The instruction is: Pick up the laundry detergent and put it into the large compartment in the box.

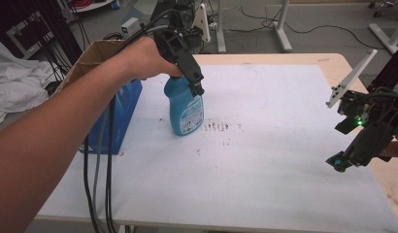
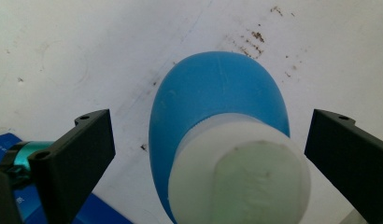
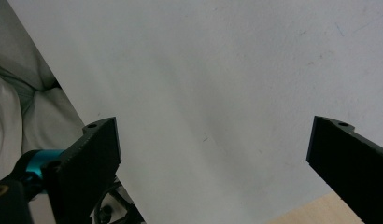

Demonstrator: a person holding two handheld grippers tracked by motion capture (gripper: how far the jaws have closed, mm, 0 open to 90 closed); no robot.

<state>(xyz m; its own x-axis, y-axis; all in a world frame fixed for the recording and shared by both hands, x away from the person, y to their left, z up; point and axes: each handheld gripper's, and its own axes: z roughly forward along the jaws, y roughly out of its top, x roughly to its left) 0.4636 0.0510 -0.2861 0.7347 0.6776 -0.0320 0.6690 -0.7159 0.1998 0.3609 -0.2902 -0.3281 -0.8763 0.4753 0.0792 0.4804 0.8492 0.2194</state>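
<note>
Even, soft light across the white bench (image 1: pixel 265 165) from above, no hard glare, only a faint shadow beside the blue bottle (image 1: pixel 186 108) and a small green glow on the right claw (image 1: pixel 343 162). Up close in the left gripper view, badly out of focus on the bottle's white cap (image 2: pixel 238 179), sharper on the brown specks behind, with both black jaws soft-edged and dark. Dimmer and greyer in the right gripper view, flat tone over the sheet, jaws nearly featureless black, slight grain throughout.
</note>
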